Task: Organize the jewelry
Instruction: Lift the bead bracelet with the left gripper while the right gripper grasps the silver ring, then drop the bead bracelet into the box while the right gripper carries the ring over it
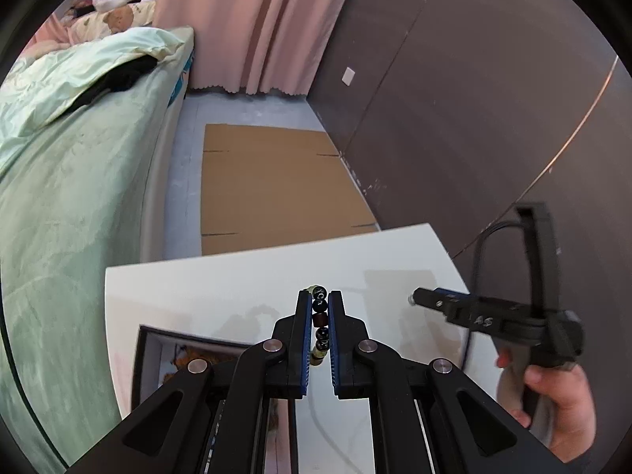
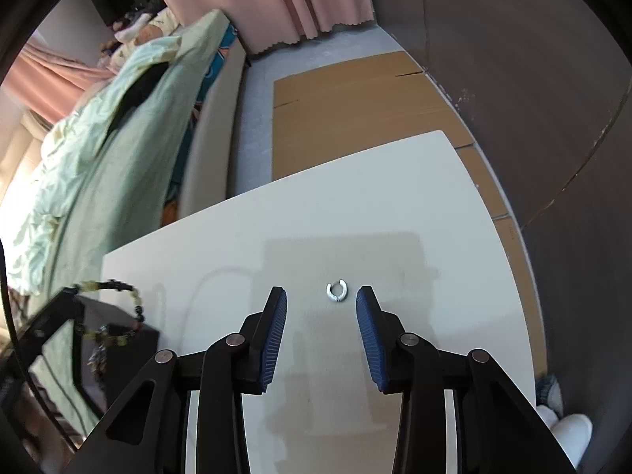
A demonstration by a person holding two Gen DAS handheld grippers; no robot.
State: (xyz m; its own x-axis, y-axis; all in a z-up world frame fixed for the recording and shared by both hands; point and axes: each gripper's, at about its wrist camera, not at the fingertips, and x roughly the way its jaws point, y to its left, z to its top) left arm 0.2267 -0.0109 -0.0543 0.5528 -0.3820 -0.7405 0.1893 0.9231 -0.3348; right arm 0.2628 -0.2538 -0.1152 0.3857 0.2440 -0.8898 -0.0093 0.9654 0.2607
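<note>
Left gripper pinching beaded bracelet, right gripper — jaws apart — above ring

Lettering on right gripper: "AS", pale letters on its black side arm, at about four o'clock in the left wrist view.
Other text: none legible.

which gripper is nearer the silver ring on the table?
Right. The right gripper hangs open just short of the silver ring; the left gripper, off to its side, grips the beaded bracelet.
</note>
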